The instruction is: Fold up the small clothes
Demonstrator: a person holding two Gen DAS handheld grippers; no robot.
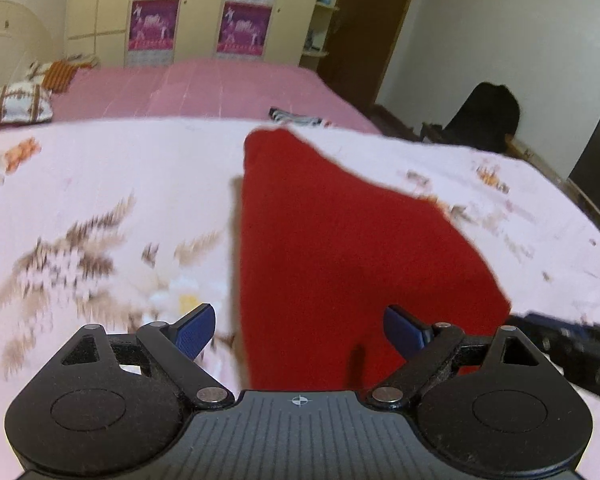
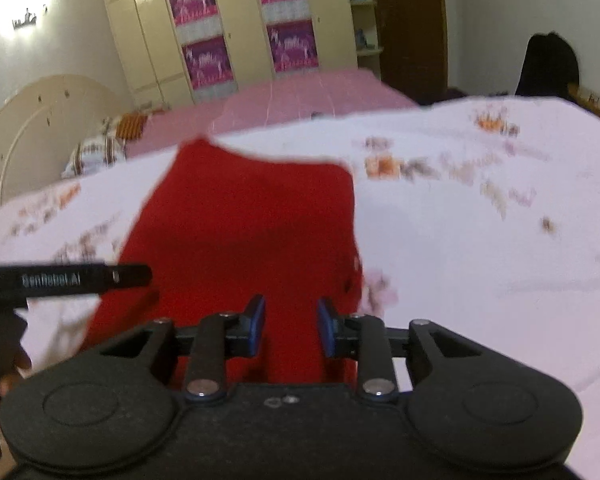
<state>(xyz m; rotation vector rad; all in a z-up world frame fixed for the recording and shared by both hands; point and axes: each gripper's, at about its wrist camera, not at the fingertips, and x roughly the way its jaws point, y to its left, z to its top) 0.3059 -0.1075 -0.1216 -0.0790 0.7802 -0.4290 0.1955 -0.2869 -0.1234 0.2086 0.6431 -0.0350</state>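
While lying flat on the floral sheet (image 1: 100,200), red cloth (image 1: 340,248) reaching toward the far edge. Left gripper (image 1: 300,332) spreading wide above its near edge, gripping nothing. Right gripper (image 2: 291,328) parting narrowly over it, pinching nothing; bare sheet lying open on both sides.

one red cloth (image 1: 340,248), two grippers, two pillows (image 1: 18,102)

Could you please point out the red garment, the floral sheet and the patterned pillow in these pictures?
red garment (image 1: 340,248): left wrist view, middle of the cloth.
floral sheet (image 1: 100,184): left wrist view, bare stretch left of the garment.
patterned pillow (image 1: 18,102): left wrist view, its top face.
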